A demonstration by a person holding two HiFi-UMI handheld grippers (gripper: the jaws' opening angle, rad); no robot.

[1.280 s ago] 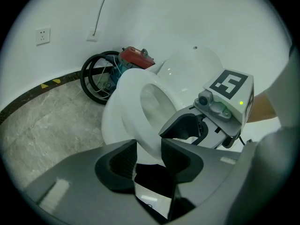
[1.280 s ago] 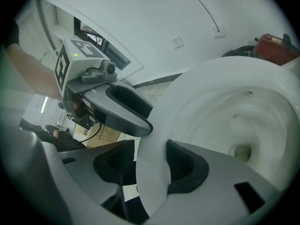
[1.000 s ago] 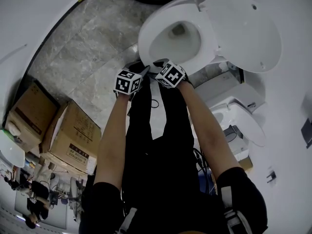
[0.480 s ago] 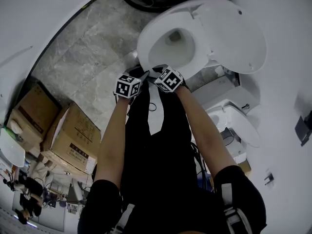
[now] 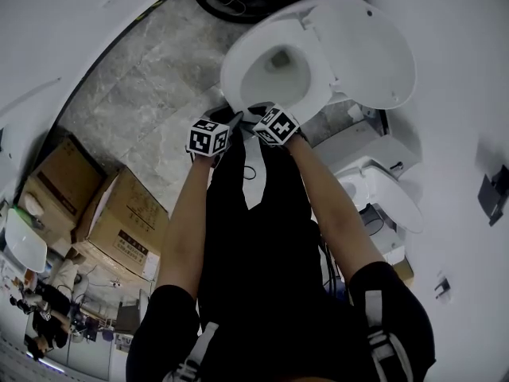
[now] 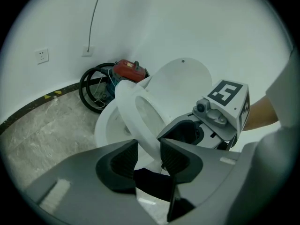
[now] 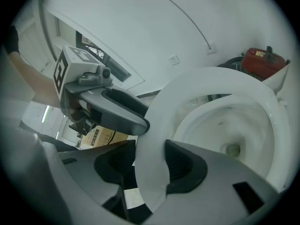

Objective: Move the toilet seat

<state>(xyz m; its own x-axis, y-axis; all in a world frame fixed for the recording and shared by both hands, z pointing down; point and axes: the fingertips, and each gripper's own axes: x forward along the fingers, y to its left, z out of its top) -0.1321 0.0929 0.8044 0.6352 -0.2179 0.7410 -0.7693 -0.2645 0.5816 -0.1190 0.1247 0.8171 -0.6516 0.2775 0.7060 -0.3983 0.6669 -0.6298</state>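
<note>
The white toilet seat is a ring over the bowl, with the lid standing open behind it. Both grippers are at the ring's front edge, side by side. In the left gripper view the seat tilts up off the bowl, its front edge pinched in my left gripper. In the right gripper view my right gripper is shut on the seat just beside the left one. The head view shows the left gripper and the right gripper partly hidden under their marker cubes.
A black hose coil and a red machine stand behind the toilet by the wall. Cardboard boxes sit on the marble floor to the left. Another white fixture stands close on the right.
Both grippers have risen together, and the seat's front edge has come up with them, away from the bowl's rim.
</note>
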